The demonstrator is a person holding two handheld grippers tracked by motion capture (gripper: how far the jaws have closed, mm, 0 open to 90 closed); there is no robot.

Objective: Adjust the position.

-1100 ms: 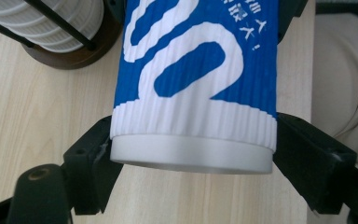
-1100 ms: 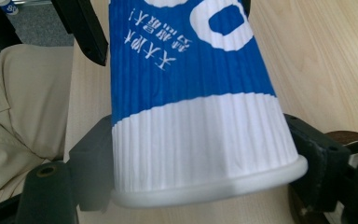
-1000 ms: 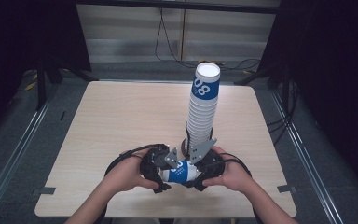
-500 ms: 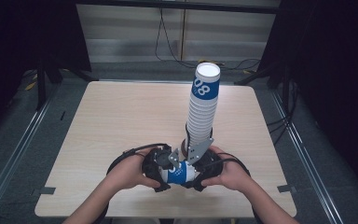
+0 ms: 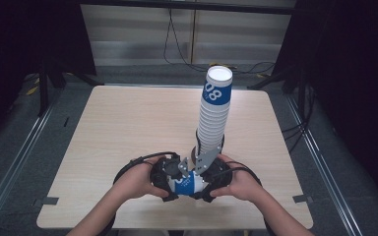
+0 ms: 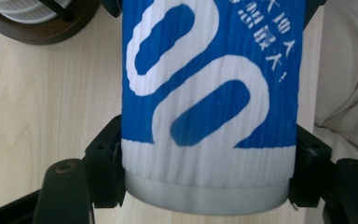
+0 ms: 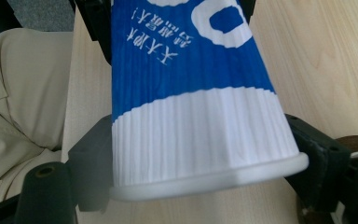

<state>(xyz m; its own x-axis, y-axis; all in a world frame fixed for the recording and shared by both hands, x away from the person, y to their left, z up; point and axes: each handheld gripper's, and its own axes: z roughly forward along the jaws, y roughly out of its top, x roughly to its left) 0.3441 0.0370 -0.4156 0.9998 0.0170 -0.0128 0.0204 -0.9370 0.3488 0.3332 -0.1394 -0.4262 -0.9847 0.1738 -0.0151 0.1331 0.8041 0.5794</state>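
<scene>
A cup [image 5: 187, 183] lies sideways at 6 o'clock on the bench [image 5: 128, 123], the left gripper [image 5: 170, 181] just closed on its base, the right gripper [image 5: 207, 183] clamping its rim; stack [image 5: 214, 113] at 12.

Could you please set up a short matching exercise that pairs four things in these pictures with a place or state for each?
Things:
1. blue and white cup
2. cup stack
3. dark round base
4. left gripper

Places or states:
A. standing tall near the table's middle
B. lying sideways between both grippers at the table's near edge
C. shut on the cup's narrow bottom end
D. on the table under the stack

Pairs: 1-B, 2-A, 3-D, 4-C
</scene>
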